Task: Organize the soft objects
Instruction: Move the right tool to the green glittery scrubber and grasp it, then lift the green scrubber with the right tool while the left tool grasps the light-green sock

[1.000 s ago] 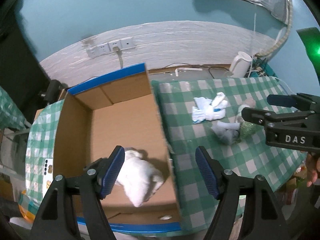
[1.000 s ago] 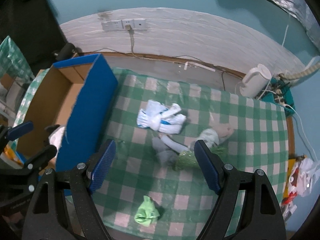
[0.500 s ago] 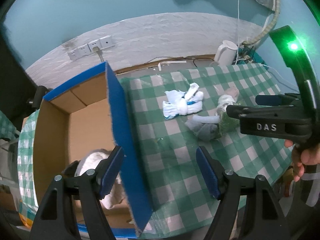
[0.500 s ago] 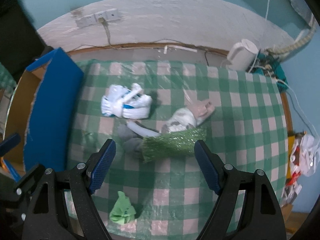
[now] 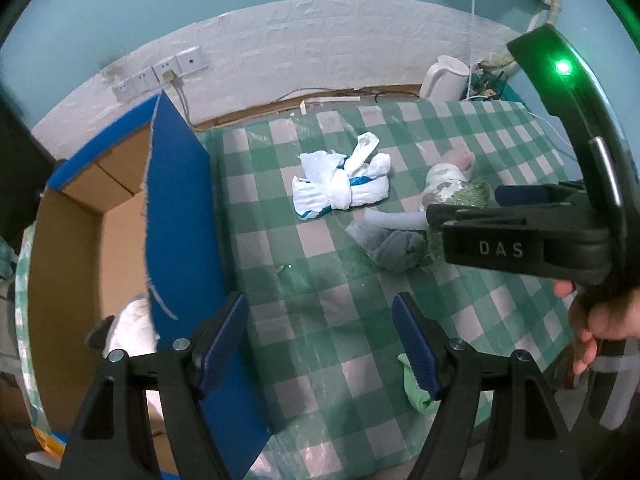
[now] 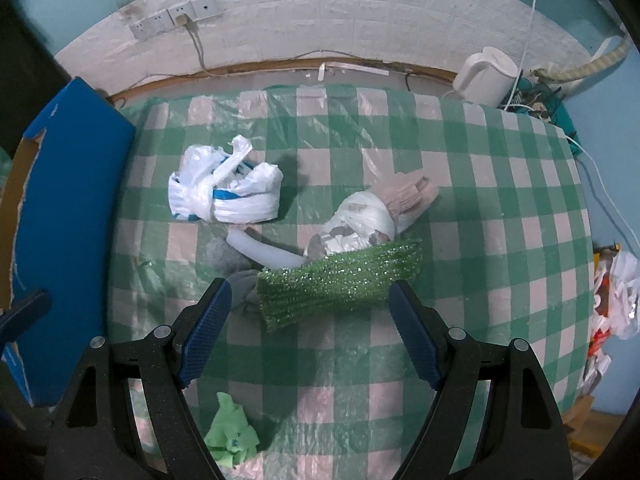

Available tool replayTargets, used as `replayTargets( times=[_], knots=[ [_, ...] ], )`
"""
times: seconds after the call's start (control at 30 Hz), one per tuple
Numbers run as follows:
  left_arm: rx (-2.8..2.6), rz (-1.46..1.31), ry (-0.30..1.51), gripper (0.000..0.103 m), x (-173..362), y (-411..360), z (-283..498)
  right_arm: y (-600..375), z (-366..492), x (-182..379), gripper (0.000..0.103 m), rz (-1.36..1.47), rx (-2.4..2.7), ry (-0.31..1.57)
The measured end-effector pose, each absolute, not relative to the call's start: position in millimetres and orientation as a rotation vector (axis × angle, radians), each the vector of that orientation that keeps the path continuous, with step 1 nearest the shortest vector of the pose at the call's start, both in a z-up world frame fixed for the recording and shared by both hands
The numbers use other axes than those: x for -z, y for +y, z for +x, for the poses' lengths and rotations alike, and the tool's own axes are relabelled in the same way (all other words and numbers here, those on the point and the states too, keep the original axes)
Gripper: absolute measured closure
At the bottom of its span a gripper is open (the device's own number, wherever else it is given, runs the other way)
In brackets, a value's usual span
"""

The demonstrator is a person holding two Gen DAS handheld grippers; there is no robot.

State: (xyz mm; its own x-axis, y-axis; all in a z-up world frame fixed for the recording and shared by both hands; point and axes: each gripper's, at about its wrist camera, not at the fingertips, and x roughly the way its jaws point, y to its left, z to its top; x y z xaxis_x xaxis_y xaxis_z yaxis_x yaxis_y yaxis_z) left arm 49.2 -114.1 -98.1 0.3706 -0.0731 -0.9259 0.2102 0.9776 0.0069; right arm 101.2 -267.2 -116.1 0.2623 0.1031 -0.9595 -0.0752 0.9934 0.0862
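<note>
A blue-sided cardboard box [image 5: 180, 216] stands at the table's left with a white soft item [image 5: 132, 328] inside. On the green checked cloth lie a knotted white-and-blue bag [image 6: 224, 196], a sparkly green bundle [image 6: 340, 280], a grey sock [image 6: 240, 284], a white tube [image 6: 264, 250], a wrapped white bundle [image 6: 360, 228] and a light green cloth [image 6: 232, 432]. My left gripper [image 5: 320, 344] is open and empty over the cloth beside the box wall. My right gripper [image 6: 308, 324] is open and empty just above the sparkly green bundle.
A white kettle [image 6: 484, 74] and tangled cables stand at the back right. Wall sockets [image 6: 176, 18] are on the white brick strip behind. Crumpled bags [image 6: 612, 300] lie off the table's right edge. The right gripper's body [image 5: 520, 240] crosses the left wrist view.
My left gripper has moved right, from over the box interior to over the cloth. My right gripper has moved forward and down towards the sparkly green bundle. Both stay open.
</note>
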Motion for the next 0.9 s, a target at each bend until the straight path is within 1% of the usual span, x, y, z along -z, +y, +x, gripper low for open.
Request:
replayTargets(
  times=[0.07,0.1,0.13,0.3,0.37,0.4,0.47,0.5,0.53,0.57,0.63,0.67,0.77,0.9],
  knots=[
    [0.175,0.116,1.193,0.027,104,-113,53,-266,103,120,0.022,0.019,-0.117,1.305],
    [0.170,0.108,1.201,0.025,107,-112,56,-265,104,122,0.022,0.015,-0.114,1.310],
    [0.167,0.104,1.207,0.025,110,-112,57,-263,105,124,0.022,0.011,-0.114,1.315],
    [0.145,0.171,1.188,0.023,116,-119,55,-262,109,135,0.022,-0.005,-0.095,1.332],
    [0.145,0.179,1.183,0.023,116,-119,55,-264,111,139,0.024,-0.004,-0.087,1.335],
    [0.146,0.181,1.183,0.023,116,-119,55,-264,111,140,0.026,-0.001,-0.086,1.337],
    [0.148,0.177,1.183,0.023,116,-119,56,-268,112,144,0.045,0.016,-0.092,1.351],
    [0.148,0.173,1.184,0.023,116,-119,56,-268,111,145,0.048,0.016,-0.090,1.357],
    [0.148,0.166,1.184,0.023,115,-119,56,-269,110,146,0.055,0.015,-0.090,1.360],
    [0.150,0.163,1.184,0.023,115,-119,57,-270,109,146,0.065,0.012,-0.092,1.360],
    [0.155,0.159,1.184,0.023,114,-120,56,-274,107,146,0.077,0.006,-0.094,1.368],
    [0.159,0.160,1.185,0.023,114,-121,56,-276,106,145,0.081,0.008,-0.098,1.371],
    [0.184,0.163,1.193,0.023,115,-125,53,-283,99,144,0.085,0.016,-0.105,1.383],
    [0.235,0.151,1.227,0.023,120,-134,45,-289,90,143,0.086,0.024,-0.109,1.394]
  ],
)
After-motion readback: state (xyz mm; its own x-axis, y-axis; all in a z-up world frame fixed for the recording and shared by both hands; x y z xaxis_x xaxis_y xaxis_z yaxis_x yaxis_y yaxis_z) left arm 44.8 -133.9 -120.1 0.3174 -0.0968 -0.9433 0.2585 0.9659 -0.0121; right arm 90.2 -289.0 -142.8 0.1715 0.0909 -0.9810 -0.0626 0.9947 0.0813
